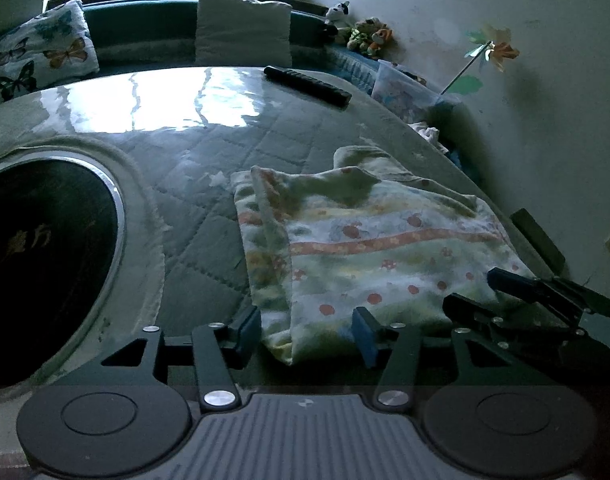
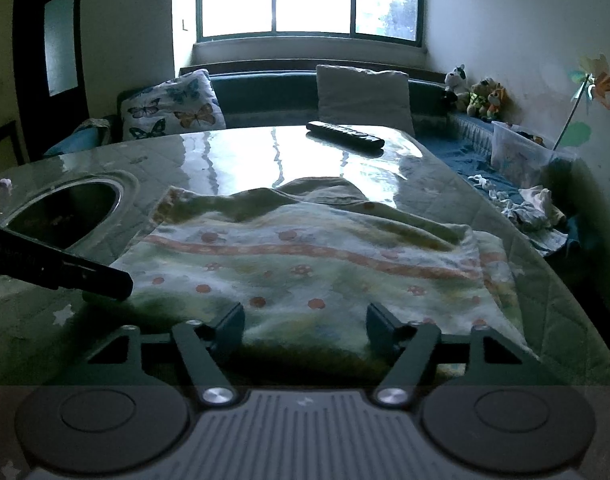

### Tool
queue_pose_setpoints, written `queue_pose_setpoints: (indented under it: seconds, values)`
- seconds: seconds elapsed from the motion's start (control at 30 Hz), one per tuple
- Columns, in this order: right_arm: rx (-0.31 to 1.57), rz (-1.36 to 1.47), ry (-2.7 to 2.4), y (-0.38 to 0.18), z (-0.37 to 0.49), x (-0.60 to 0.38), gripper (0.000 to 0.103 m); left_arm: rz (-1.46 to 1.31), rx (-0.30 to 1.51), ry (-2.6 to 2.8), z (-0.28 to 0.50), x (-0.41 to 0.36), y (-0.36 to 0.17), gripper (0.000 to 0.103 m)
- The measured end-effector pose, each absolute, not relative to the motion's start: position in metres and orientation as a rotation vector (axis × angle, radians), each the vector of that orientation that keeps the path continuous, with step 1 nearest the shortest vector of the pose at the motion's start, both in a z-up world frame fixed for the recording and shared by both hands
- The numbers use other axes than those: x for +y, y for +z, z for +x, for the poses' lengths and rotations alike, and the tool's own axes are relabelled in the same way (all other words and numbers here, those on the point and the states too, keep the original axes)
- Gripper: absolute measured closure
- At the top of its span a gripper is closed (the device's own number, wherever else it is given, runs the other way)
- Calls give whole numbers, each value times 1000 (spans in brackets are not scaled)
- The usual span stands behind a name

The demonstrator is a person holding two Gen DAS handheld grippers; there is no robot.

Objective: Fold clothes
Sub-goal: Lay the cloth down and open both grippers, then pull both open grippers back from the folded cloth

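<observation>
**Right wrist view: both grippers at the near hem of a printed garment**

Right wrist view showed the pale cotton garment printed with red dots, mushrooms and an orange band (image 2: 305,264) lying on the grey quilted table cover under clear glossy plastic (image 2: 233,152). It lay partly flattened, with its left edge turned over in a narrow flap and its far end bunched into soft ridges. The right gripper (image 2: 305,322) stood with its jaws apart at the near hem, nothing between them. The left gripper (image 1: 307,330) was likewise spread wide, its fingers on either side of the garment's near left corner, gripping nothing.

Whether a fold had been laid already or the cloth was only being squared up, the frames did not settle. Either way, a clean grip would probably mean taking the hem itself, both layers where the flap doubles, and keeping the two grippers level so the edge stays straight.

The fabric looked thin, limp and slightly napped, likely to sag and crease. The plastic sheet was slick and reflective, so the cloth would probably slide on it. A long black plastic remote control (image 2: 345,134) lay well beyond the garment. A dark round inset with a metal rim (image 1: 45,264), possibly a cooktop, though dim light made that uncertain, sat to the left.
</observation>
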State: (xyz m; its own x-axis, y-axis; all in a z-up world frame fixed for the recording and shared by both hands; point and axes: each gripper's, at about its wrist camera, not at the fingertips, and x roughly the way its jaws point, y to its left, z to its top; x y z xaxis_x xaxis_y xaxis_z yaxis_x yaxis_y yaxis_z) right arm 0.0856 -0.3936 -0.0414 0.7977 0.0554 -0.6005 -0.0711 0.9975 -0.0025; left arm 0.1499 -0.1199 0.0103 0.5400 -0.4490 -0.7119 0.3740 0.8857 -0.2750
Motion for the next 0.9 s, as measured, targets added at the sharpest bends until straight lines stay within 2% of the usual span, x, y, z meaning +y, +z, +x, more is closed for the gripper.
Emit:
queue_pose_setpoints:
  seconds: [0.1, 0.5, 0.57, 0.9]
  values:
    - [643, -24, 65, -41, 83, -392, 19, -97, 869, -487, 146, -117, 11, 45]
    - [656, 7, 39, -43, 69, -390, 7, -101, 848, -467, 124, -100, 14, 22]
    - [659, 10, 33, -44, 66, -389, 1, -101, 844, -463, 119, -97, 14, 18]
    - [677, 24, 12, -48, 53, -379, 0, -67, 810, -424, 90, -78, 14, 3]
